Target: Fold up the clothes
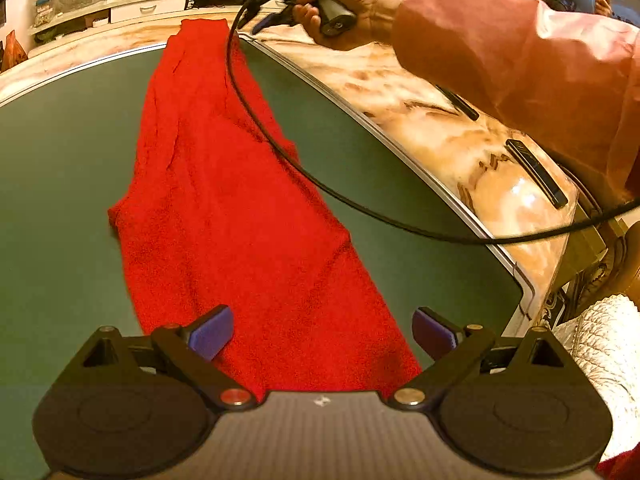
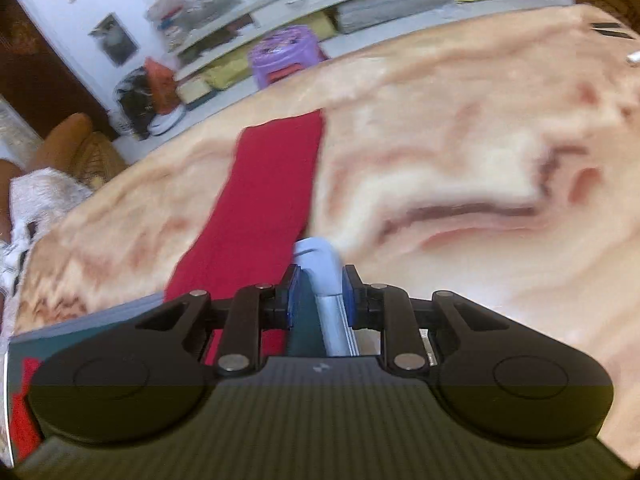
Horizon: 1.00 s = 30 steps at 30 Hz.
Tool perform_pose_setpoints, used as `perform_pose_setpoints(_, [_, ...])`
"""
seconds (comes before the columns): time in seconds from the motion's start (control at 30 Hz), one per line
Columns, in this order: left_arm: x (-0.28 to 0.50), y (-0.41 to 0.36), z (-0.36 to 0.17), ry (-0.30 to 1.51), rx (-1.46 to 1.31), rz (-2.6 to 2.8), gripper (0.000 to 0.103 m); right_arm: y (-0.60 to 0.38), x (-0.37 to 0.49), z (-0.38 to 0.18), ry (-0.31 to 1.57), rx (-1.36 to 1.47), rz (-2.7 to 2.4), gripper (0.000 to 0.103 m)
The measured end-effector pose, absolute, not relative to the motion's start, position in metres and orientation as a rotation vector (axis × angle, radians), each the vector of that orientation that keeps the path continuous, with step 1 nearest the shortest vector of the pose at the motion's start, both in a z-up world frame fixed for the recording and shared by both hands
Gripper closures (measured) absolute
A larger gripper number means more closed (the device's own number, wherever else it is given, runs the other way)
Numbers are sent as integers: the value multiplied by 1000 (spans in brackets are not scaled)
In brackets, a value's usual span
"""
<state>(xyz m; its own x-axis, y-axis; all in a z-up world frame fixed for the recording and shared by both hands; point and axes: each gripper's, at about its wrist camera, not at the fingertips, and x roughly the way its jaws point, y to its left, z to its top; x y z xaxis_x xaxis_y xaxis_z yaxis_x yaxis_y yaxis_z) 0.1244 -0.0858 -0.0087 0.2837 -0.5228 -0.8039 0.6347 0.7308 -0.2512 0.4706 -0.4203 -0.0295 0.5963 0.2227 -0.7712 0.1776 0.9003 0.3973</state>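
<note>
My left gripper (image 1: pixel 322 334) hangs spread wide just over the near end of the red garment (image 1: pixel 224 216), nothing between its pads. The garment lies in a long, loosely gathered strip across the dark green mat (image 1: pixel 60 168), running away from me toward the far rim, where its far end spills onto the marble-patterned tabletop (image 1: pixel 432 128).

My right gripper (image 2: pixel 319 296) is at that far end, its pads drawn close together with the mat's pale blue corner (image 2: pixel 320 268) showing between them. I cannot tell whether they pinch anything; the red cloth lies just beside the left pad.

I judge this to be the straightening stage, before any fold. Next I should close on both ends and draw the strip flat on the mat.
</note>
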Motion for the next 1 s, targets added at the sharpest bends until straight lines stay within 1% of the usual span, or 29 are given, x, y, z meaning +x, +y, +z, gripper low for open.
perform_pose_setpoints(0.17, [123,-83,-8,1035,126,-775,4,-384,468,-37,976,330,112,77])
perform_pose_setpoints(0.23, [123,-81,-7,1043,122,-774,4,-374,466,-34,981,259,97,77])
perform_pose_setpoints(0.33, [121,-73,-5,1055,97,-765,4,-370,455,-26,984,233,99,77])
perform_pose_setpoints(0.43, [119,-66,-2,1062,97,-735,4,-360,427,-13,974,205,152,77])
perform_pose_setpoints(0.67, [112,-36,-1,1099,90,-640,4,-332,317,7,958,166,315,77])
perform_pose_setpoints(0.8, [105,-22,-2,1112,77,-598,4,-323,254,11,957,214,349,77])
perform_pose_setpoints(1.0, [94,-9,0,1123,59,-576,4,-315,169,4,974,338,351,77])
